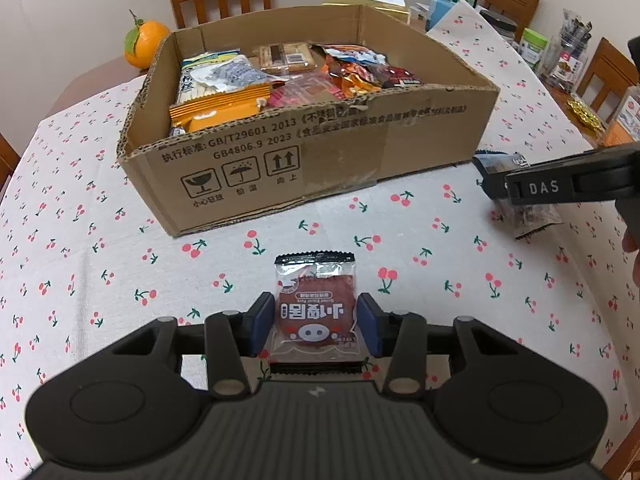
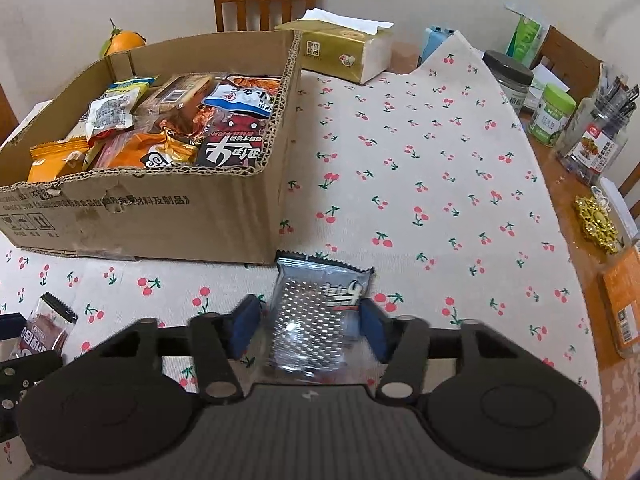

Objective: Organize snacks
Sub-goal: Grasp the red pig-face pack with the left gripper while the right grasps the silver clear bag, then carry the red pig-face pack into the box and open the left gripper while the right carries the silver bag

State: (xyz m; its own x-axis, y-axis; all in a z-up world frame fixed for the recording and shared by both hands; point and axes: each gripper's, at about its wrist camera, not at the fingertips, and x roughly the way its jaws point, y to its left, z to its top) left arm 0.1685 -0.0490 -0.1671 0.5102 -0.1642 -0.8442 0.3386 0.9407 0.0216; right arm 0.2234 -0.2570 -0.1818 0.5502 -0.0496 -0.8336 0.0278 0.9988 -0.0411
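- On the bench, before the cardboard box (image 1: pixel 304 160): red snack packet (image 1: pixel 316 312), clamped by left gripper (image 1: pixel 316 322); light, crinkly, grip mid-body.
- Beside it: silver snack packet (image 2: pixel 316 312), pinched in right gripper (image 2: pixel 310 324); slippery film.

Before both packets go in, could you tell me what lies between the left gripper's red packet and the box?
Only bare cherry-print cloth lies between the red packet and the box, seen in the left wrist view; nothing stands in the way.

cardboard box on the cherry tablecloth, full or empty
Nearly full: the brown cardboard box holds assorted snack packets piled close to its rim.
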